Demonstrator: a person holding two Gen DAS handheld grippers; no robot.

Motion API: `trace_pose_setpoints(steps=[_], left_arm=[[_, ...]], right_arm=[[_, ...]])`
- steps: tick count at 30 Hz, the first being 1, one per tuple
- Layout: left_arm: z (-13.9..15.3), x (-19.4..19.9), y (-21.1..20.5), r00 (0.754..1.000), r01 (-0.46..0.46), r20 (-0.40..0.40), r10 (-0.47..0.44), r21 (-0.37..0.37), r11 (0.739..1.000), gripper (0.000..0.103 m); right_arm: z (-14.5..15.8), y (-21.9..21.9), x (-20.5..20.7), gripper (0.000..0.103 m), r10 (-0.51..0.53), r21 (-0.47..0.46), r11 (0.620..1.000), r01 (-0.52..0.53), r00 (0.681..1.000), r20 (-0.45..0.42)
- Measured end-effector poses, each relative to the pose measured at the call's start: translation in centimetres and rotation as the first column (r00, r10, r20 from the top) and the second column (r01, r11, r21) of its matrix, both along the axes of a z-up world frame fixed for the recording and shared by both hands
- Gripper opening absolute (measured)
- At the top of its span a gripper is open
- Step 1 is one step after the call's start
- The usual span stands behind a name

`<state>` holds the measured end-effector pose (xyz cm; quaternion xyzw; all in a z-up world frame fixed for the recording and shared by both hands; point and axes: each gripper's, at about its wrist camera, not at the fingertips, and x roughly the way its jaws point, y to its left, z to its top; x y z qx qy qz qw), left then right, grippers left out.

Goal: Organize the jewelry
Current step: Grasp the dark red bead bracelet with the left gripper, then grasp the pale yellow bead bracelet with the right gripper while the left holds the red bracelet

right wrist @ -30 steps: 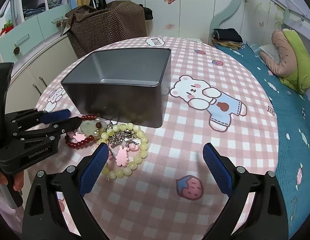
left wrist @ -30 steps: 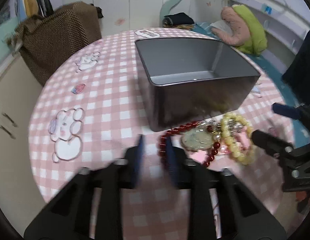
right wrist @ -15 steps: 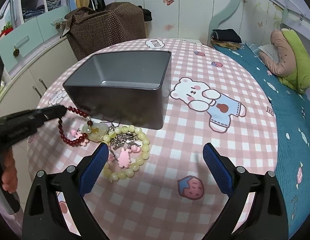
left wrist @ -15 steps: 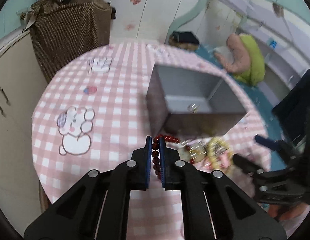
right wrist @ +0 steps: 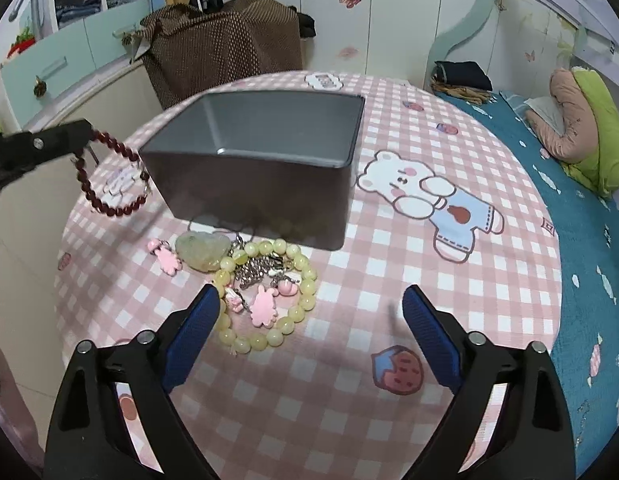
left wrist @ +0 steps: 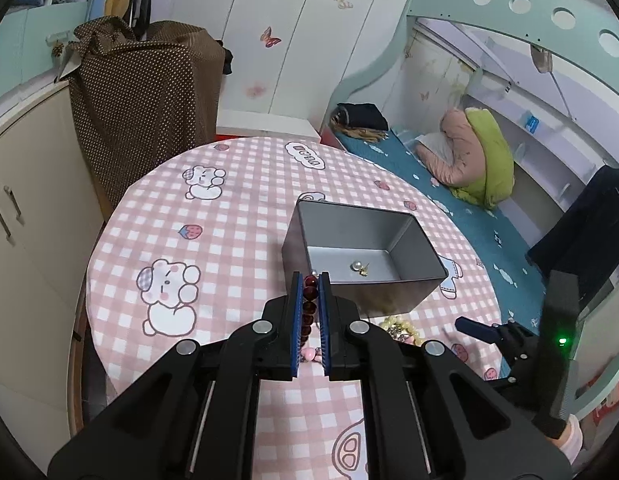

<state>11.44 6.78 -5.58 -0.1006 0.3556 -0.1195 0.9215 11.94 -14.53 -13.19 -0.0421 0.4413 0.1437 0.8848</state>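
My left gripper is shut on a dark red bead bracelet and holds it in the air left of the grey metal box; the bracelet hangs as a loop in the right wrist view. The box holds pearl earrings. On the table in front of the box lie a yellow bead bracelet, a pale green jade pendant, pink charms and a silver chain. My right gripper is open and empty above the table, just right of the pile.
The round table has a pink checked cloth with bear prints. A brown dotted bag stands behind it, cupboards to the left, a bed with a pillow to the right.
My left gripper closed on the red bracelet, pulled it out of the pile and lifted it up to box height. The right gripper stayed open and almost still.
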Motion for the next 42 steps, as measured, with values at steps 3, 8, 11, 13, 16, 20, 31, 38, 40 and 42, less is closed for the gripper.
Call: trace_pose_setpoints(steps=[3, 8, 11, 13, 16, 20, 31, 38, 40, 42], left_arm=[[-0.5, -0.3, 0.3, 1.000, -0.003, -0.007, 0.003, 0.005, 1.000, 0.008], [-1.8, -0.1, 0.7, 0.999, 0.000, -0.037, 0.000, 0.002, 1.000, 0.008], [-2.4, 0.1, 0.9, 0.999, -0.001, -0.051, 0.001, -0.005, 1.000, 0.008], [-2.6, 0.1, 1.0, 0.999, -0.003, -0.055, 0.002, -0.007, 1.000, 0.008], [-2.8, 0.1, 1.0, 0.999, -0.003, -0.052, 0.003, 0.000, 1.000, 0.008], [-3.1, 0.4, 1.1, 0.998, -0.011, -0.061, 0.011, 0.001, 1.000, 0.008], [-4.0, 0.6, 0.9, 0.996, -0.017, -0.087, 0.017, 0.002, 1.000, 0.008], [-3.5, 0.6, 0.6, 0.997, -0.013, -0.075, 0.013, 0.004, 1.000, 0.008], [-3.3, 0.5, 0.6, 0.997, -0.012, -0.072, 0.012, 0.003, 1.000, 0.008], [-3.1, 0.5, 0.7, 0.998, -0.009, -0.066, 0.009, -0.002, 1.000, 0.008]], right_arm=[[-0.9, 0.1, 0.0, 0.073, -0.002, -0.018, 1.000, 0.001, 1.000, -0.029], [-0.7, 0.3, -0.4, 0.053, 0.019, -0.034, 0.999, -0.019, 1.000, -0.018], [-0.5, 0.1, -0.7, 0.032, 0.022, -0.037, 0.999, -0.022, 1.000, -0.015], [-0.5, -0.3, -0.7, 0.026, 0.016, -0.032, 0.999, -0.016, 1.000, -0.018], [-0.4, -0.9, -0.7, 0.027, -0.001, 0.003, 1.000, 0.001, 0.999, -0.040], [-0.2, -0.1, -1.3, 0.028, 0.051, -0.029, 0.998, -0.052, 0.998, -0.036], [-0.5, -1.9, -1.3, 0.009, -0.002, 0.015, 1.000, 0.002, 1.000, -0.001], [1.1, -2.9, -0.9, 0.009, -0.028, 0.054, 0.998, 0.026, 0.999, 0.046], [1.7, -2.8, -0.8, 0.009, -0.026, 0.055, 0.998, 0.023, 0.998, 0.059], [2.4, -2.9, -0.7, 0.009, -0.027, 0.061, 0.998, 0.022, 0.997, 0.078]])
